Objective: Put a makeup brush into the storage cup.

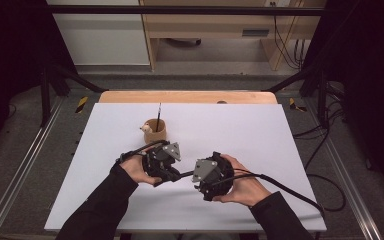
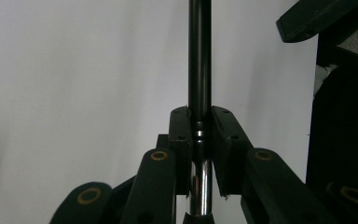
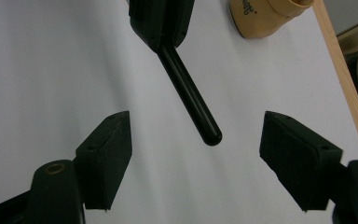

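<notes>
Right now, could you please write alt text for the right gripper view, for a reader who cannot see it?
A black pen, held by the left gripper, points toward the camera between the right gripper's open jaws, untouched by either. Beneath lies a white table, with a tan cup at the top edge.

Pen (image 2: 199, 56) cut by the left gripper view's top edge; cup (image 3: 265, 16) cropped at the right gripper view's.

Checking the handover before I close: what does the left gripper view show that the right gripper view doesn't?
Left gripper view: the left gripper shut on the pen, pads tight on its barrel. Right gripper view: the right gripper open, the pen's rounded end between its pads, untouched; also the cup and the table's wooden edge. Both: the pen and the white tabletop.
</notes>
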`<state>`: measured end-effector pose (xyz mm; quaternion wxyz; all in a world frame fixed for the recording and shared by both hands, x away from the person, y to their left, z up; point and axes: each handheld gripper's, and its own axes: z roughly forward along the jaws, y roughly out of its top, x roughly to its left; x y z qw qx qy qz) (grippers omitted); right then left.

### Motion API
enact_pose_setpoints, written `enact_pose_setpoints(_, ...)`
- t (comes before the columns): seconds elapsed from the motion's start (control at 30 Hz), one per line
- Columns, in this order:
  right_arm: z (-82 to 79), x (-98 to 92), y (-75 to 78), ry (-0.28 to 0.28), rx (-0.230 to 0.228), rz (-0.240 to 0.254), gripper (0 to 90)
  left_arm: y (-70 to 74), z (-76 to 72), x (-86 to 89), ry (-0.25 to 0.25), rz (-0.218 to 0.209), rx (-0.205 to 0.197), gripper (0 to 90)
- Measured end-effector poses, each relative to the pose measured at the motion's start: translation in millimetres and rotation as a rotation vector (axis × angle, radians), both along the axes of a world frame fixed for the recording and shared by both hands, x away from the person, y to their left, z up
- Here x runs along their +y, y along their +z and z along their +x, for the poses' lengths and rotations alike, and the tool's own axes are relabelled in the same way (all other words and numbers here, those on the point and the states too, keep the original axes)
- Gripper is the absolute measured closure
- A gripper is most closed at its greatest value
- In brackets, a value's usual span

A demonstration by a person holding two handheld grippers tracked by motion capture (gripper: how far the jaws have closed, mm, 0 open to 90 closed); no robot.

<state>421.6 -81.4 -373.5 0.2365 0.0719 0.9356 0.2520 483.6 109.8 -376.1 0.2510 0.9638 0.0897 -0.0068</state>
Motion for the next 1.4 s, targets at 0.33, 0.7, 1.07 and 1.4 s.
enact_pose_setpoints(0.33,1.3,2.9,-4.4,0.041,-0.007,-0.033,33.0,0.7,-2.1,-3.1,-0.004,-0.004,0.017,78.6)
enact_pose_setpoints(0.7,1.3,8.0,-9.8,0.086,-0.026,-0.057,42.8,3.0,-5.0,-7.4,-0.013,0.006,0.032,78.5)
enact_pose_setpoints(1.07,1.6,11.4,-11.9,0.132,-0.057,-0.095,50.8,3.4,-7.5,-12.1,-0.016,0.008,0.045,78.6)
enact_pose_setpoints(1.4,0.9,13.0,-13.8,0.155,-0.082,-0.130,61.9,5.6,-10.8,-16.8,-0.026,0.010,0.045,78.6)
